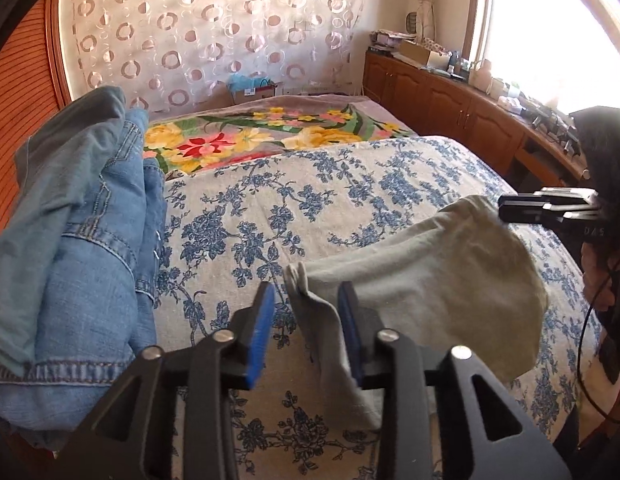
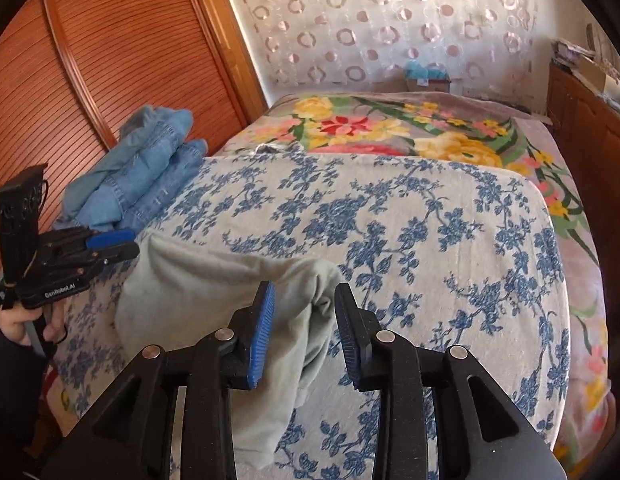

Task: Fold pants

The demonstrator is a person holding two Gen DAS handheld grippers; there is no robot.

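Light grey-green pants (image 1: 422,280) lie bunched on the blue-flowered bedspread (image 1: 302,200) near its front edge. My left gripper (image 1: 306,296) is open, its jaws on either side of one end of the pants, which passes between them. My right gripper (image 2: 304,294) is open over the other end of the pants (image 2: 214,288), with the cloth between its jaws. The right gripper shows at the right of the left wrist view (image 1: 506,208). The left gripper shows at the left of the right wrist view (image 2: 130,244).
A pile of blue denim clothes (image 1: 82,232) lies at the bed's left side by the wooden slatted door (image 2: 110,60). A bright flowered blanket (image 1: 270,136) covers the far bed. A wooden cabinet (image 1: 442,104) with clutter runs under the window on the right.
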